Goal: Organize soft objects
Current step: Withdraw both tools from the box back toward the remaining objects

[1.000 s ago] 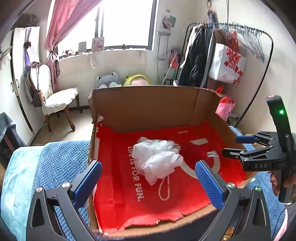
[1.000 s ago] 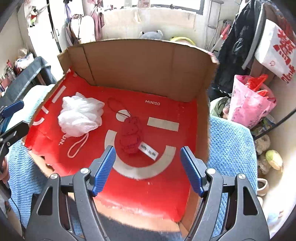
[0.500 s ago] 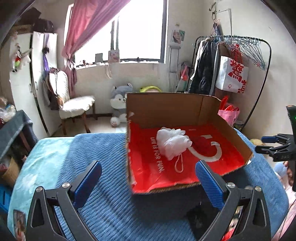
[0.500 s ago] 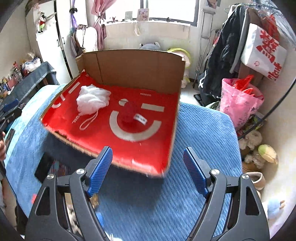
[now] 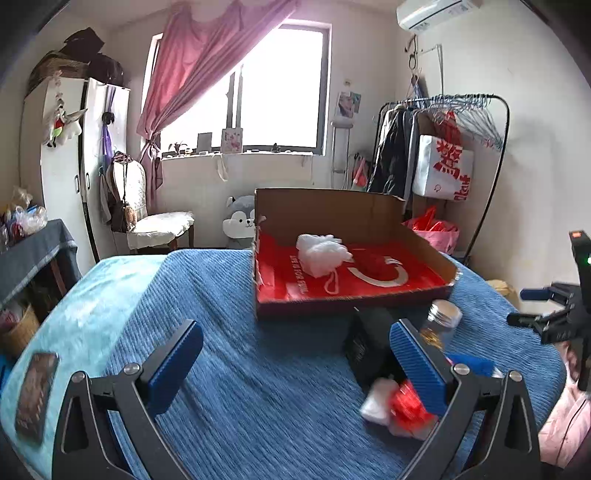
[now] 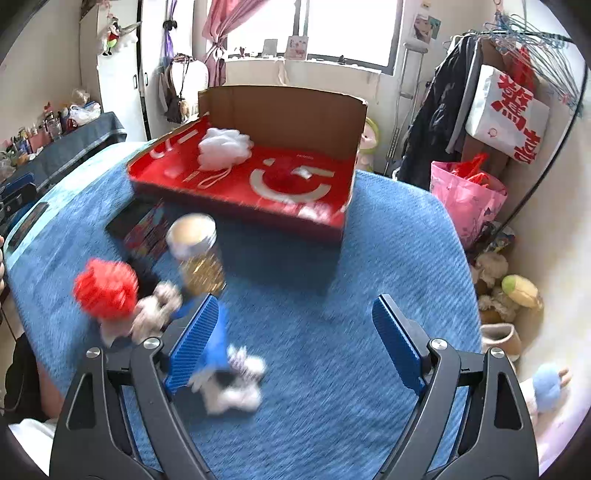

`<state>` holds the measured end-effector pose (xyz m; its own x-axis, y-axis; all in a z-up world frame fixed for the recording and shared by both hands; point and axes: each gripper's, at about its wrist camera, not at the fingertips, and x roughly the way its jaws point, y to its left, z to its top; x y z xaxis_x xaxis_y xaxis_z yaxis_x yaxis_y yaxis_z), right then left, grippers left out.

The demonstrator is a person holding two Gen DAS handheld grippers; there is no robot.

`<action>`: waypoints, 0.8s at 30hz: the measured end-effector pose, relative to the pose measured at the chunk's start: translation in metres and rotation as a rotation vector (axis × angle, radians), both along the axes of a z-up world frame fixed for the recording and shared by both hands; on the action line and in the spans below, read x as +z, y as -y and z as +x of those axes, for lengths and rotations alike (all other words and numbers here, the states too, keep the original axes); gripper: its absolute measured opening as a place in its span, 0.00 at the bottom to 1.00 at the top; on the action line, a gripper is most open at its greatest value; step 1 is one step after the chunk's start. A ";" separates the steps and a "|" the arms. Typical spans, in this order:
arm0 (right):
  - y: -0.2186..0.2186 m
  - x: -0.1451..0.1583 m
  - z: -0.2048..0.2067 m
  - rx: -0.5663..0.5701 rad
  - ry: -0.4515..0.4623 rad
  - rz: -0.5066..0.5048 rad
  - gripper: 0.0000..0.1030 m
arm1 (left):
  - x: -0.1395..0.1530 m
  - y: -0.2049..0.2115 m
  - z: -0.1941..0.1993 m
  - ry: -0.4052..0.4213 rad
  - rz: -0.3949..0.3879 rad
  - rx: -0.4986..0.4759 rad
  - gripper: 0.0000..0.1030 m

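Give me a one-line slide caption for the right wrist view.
Right gripper, jaws opening and empty, above a blue bedspread strewn with soft toys beside a jar; red-lined box beyond.

Blue ribbed bed cover [image 6: 388,266], cardboard box [image 6: 280,110] at upper centre, glass jar [image 6: 197,254] and dark book [image 6: 142,225] before it, red-haired doll [image 6: 110,291] at left, blurred blue-and-white toy [image 6: 229,376] at lower centre

Walls: pale, with an air conditioner [image 5: 434,13] high on the far right.
Window: a bright window [image 5: 282,88] in the far wall, with a pink curtain [image 5: 192,70] tied back to its left.
Furniture: a white wardrobe [image 5: 70,166] stood far left, a white chair [image 5: 155,218] beside it, and a clothes rack [image 5: 443,147] far right.
Bed: a blue bedspread [image 5: 258,369] filled the near ground.
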<state>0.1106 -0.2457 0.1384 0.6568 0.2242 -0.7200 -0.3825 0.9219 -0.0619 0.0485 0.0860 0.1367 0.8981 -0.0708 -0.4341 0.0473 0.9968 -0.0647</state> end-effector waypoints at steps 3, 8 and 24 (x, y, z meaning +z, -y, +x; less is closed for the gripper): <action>-0.004 -0.010 -0.028 -0.005 0.024 0.009 0.83 | -0.008 0.011 -0.018 0.018 0.004 0.002 1.00; -0.013 -0.023 -0.069 -0.020 0.069 0.047 0.84 | -0.017 0.031 -0.038 0.043 0.005 -0.002 1.00; -0.028 -0.035 -0.112 -0.138 0.217 0.149 0.88 | -0.045 0.092 -0.063 0.121 0.058 -0.030 1.00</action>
